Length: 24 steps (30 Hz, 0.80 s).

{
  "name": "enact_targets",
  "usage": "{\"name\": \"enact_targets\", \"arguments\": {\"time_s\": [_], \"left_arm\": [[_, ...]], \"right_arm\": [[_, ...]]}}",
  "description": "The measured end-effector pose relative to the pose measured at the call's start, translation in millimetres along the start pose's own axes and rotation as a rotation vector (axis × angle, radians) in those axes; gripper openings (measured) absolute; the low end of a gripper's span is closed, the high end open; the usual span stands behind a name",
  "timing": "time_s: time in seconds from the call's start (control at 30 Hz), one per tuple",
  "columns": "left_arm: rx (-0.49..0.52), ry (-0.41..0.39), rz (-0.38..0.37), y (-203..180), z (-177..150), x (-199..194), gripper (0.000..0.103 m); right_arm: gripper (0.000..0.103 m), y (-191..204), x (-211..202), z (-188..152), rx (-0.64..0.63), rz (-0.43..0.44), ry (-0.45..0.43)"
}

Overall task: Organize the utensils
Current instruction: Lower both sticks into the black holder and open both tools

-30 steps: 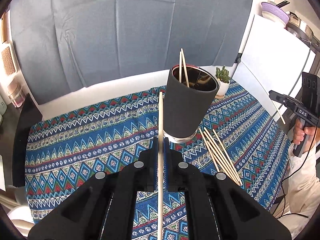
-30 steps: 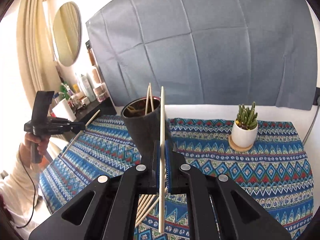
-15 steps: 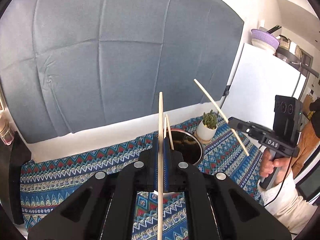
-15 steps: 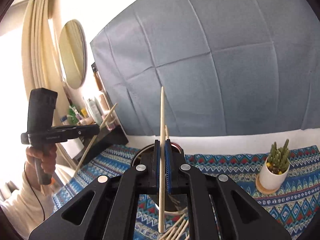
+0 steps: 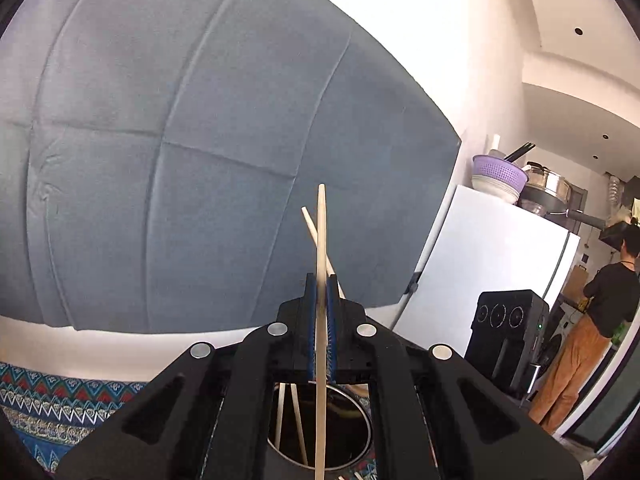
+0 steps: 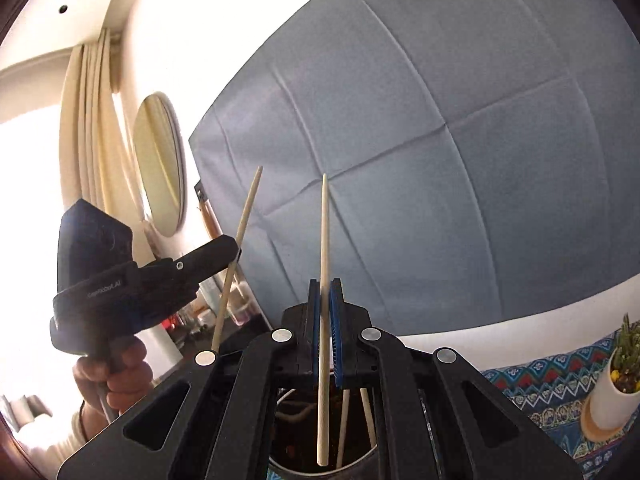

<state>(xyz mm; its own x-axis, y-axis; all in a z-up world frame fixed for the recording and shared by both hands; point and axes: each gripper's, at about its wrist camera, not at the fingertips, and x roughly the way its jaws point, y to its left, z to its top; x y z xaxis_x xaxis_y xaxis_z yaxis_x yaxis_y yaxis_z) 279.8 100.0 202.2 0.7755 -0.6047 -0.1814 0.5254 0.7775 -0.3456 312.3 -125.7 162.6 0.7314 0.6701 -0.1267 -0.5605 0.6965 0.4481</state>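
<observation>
Left wrist view: my left gripper [image 5: 320,308], jaws clamped on a pale wooden chopstick [image 5: 321,248], and my right gripper [image 6: 326,312], gripping another, have risen from bench level to hang over the black cylindrical holder [image 5: 352,432], ready for dropping.

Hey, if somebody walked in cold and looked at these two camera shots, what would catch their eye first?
Probably the pale wooden chopstick standing upright, pinched in the left gripper, with the right gripper holding its own chopstick the same way. Both hang over the open mouth of a dark cup that already has sticks inside. Behind them, a creased blue-grey backdrop cloth fills most of each view.
</observation>
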Motion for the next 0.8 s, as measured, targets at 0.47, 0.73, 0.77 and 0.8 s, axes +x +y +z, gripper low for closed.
{"name": "enact_targets", "arguments": {"time_s": [0.47, 0.73, 0.77, 0.8], "left_arm": [[-0.099, -0.165, 0.021, 20, -49, 27, 0.005], [-0.036, -0.091, 0.079, 21, -61, 26, 0.005], [-0.025, -0.086, 0.084, 20, -62, 25, 0.005], [-0.011, -0.074, 0.084, 20, -63, 23, 0.005]], "right_arm": [[0.005, 3, 27, -37, -0.093, -0.079, -0.029], [0.005, 13, 19, -49, -0.197, -0.137, 0.047], [0.005, 14, 16, -50, -0.207, -0.141, 0.058], [0.005, 14, 14, -51, -0.218, -0.150, 0.066]]}}
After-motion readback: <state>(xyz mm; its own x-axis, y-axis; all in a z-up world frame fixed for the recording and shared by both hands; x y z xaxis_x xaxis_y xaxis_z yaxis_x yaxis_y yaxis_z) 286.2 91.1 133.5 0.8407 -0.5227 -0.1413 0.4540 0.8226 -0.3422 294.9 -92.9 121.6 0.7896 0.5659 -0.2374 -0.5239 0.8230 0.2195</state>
